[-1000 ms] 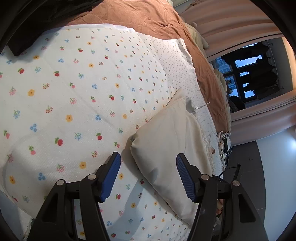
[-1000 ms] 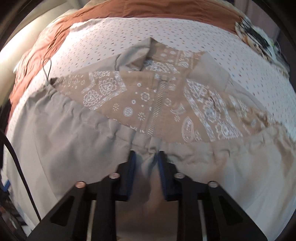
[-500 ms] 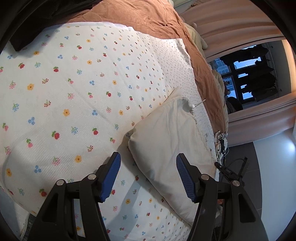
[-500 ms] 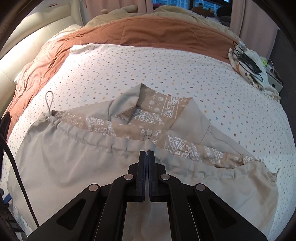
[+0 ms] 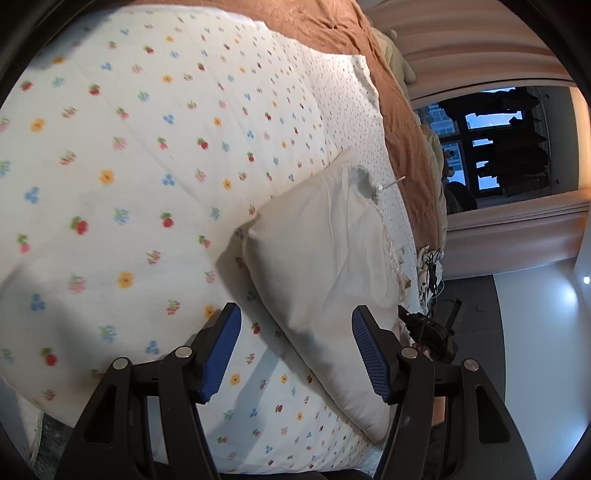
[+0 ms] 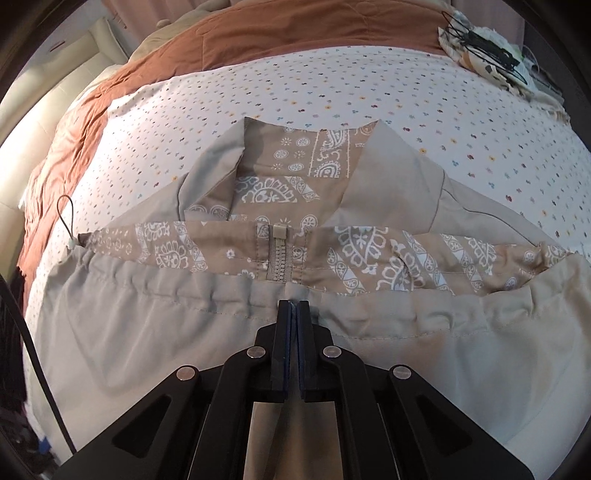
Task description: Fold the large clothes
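A person is folding one large beige zip-up jacket (image 6: 147,332) with a brown paisley lining on a bed, using two black hand-held grippers with blue pads. The jacket is lying spread across a white sheet (image 6: 332,81) sprinkled with small coloured dots. Its gathered lower hem is being carried up over the lining toward the collar.

The right gripper (image 6: 293,306) is gripping the middle of that hem, just short of the jacket's single beige zip (image 6: 279,258). Its fingers are standing narrow with only a sliver between them, having just been easing apart, and a thin edge of hem cloth is sitting between the tips.

The left gripper (image 5: 295,343) is hovering over the jacket's near corner with its fingers spread wide, holding nothing. One drawstring loop (image 6: 64,214) is sticking out past the jacket's left edge.

Bare dotted sheet is running wide beyond the collar and off both sides of the jacket, giving free room there. One rust-brown blanket (image 6: 295,33) is bordering the sheet well beyond the collar. One white quilt (image 5: 129,166) printed with small flowers is lying beside the jacket. One tangle of black cables (image 6: 484,51) is sitting far off, past the jacket's right shoulder at the bed's corner.
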